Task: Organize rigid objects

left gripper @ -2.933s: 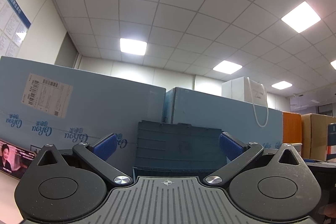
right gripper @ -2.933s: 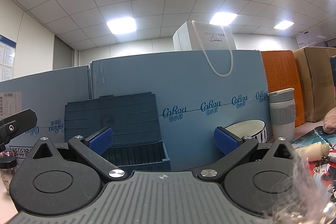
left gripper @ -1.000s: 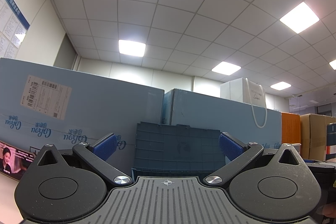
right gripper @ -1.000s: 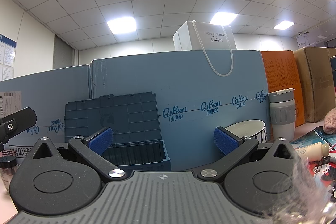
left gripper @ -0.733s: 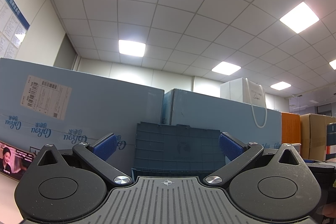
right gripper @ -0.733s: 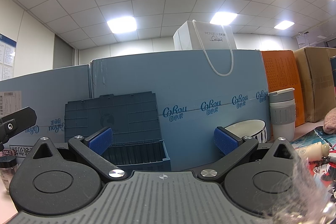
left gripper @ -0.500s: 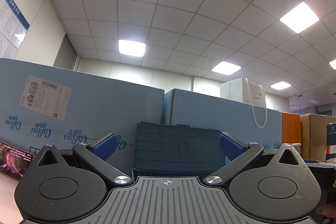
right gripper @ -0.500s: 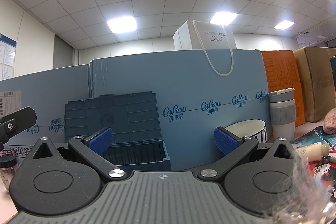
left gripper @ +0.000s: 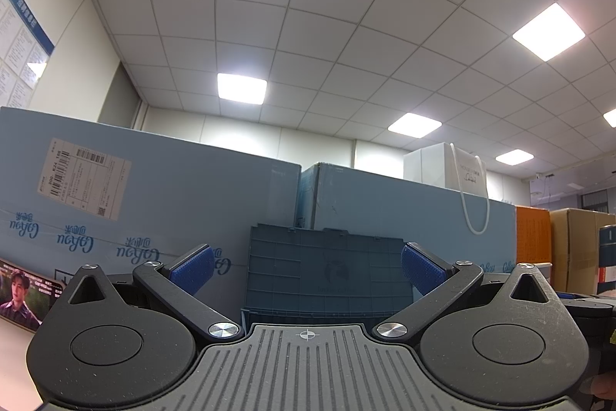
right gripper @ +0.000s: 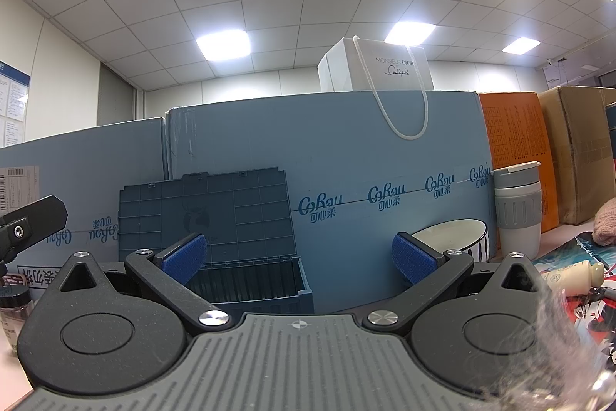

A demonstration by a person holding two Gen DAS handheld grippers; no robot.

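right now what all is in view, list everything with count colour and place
storage box: 1, dark blue, lid open, centre
cartons: 2, light blue, behind the box
gift bag: 1, white, atop a carton
orange box: 1, right of cartons
brown carton: 1, far right
bowl: 1, white, striped, right
cup: 1, grey-white, lidded, beside bowl
jar: 1, dark-capped, far left
left gripper: open, empty
right gripper: open, empty

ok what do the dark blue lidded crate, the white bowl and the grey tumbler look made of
Dark blue lidded crate: moulded plastic, matt, judging by its ribbed grid. White bowl with black stripes: likely glazed ceramic, slightly glossy. Grey and white tumbler: probably plastic, with a ridged grey sleeve, perhaps silicone.
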